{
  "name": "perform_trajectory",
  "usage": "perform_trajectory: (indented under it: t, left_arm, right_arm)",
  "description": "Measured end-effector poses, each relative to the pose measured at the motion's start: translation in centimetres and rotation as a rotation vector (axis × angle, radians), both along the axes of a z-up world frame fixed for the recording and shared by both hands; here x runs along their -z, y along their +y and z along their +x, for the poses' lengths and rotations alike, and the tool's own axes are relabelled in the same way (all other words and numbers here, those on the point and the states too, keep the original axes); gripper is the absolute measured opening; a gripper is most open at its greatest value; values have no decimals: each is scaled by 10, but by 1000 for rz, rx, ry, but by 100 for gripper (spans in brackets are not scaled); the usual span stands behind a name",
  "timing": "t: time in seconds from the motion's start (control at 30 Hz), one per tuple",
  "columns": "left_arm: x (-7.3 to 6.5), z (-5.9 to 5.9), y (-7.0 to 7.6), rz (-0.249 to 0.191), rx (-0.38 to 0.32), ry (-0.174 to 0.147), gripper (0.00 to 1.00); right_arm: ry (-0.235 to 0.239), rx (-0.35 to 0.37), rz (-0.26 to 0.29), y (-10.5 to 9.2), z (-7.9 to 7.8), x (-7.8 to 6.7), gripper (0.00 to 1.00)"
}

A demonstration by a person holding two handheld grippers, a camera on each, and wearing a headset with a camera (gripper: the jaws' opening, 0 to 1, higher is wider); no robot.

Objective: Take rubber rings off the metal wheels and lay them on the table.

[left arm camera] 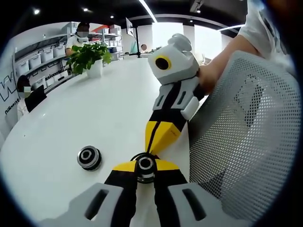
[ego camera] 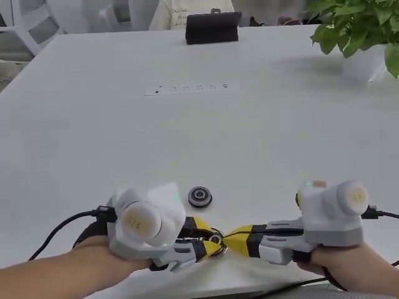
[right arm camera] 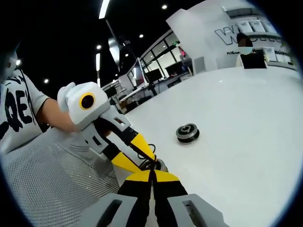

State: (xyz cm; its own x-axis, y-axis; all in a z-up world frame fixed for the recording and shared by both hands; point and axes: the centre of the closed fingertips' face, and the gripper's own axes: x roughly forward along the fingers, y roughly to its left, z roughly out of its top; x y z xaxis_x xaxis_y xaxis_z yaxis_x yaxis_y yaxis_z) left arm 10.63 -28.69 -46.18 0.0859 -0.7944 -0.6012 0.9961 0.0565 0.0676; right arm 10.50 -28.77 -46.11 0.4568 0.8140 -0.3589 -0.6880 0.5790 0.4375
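A small metal wheel [ego camera: 216, 238] with a black rubber ring is held just above the white table's [ego camera: 187, 137] near edge. My left gripper [ego camera: 212, 242] is shut on it; in the left gripper view the wheel [left arm camera: 146, 164] sits between the yellow tips of my left gripper [left arm camera: 145, 171]. My right gripper [ego camera: 229, 237] comes in from the right, its tips shut on the rubber ring [left arm camera: 136, 156] at the wheel's rim. In the right gripper view, my right gripper [right arm camera: 151, 174] meets the wheel [right arm camera: 160, 165]. A second ringed wheel [ego camera: 200, 197] [left arm camera: 89, 157] [right arm camera: 188, 133] lies flat on the table.
A potted plant [ego camera: 358, 28] stands at the far right and a black case [ego camera: 212, 28] at the far edge. A strip of small print [ego camera: 187, 88] lies mid-table. A grey mesh chair back [left arm camera: 246, 137] is close behind the grippers.
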Motion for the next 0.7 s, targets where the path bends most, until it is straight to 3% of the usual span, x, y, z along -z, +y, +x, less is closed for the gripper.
perform_trajectory:
  t: [0.07,0.1,0.23,0.37,0.7]
  left_arm:
    - [0,0,0,4,6,-4,8]
    - [-1,2,1,7,21,-32,9]
    - [-1,2,4,12,11,4,10]
    - [-5,-1,8,15,22,14,14]
    - [-22,-5,15,-26,20,56,24]
  right_arm:
    - [2,4,5,0,0,0,0]
    - [2,6,6,0,0,0,0]
    - [4,11,11,-1,0,-1,0]
    - [3,13,16,-1,1,-2,0]
    - [-5,15,30,-1,2,-8,0]
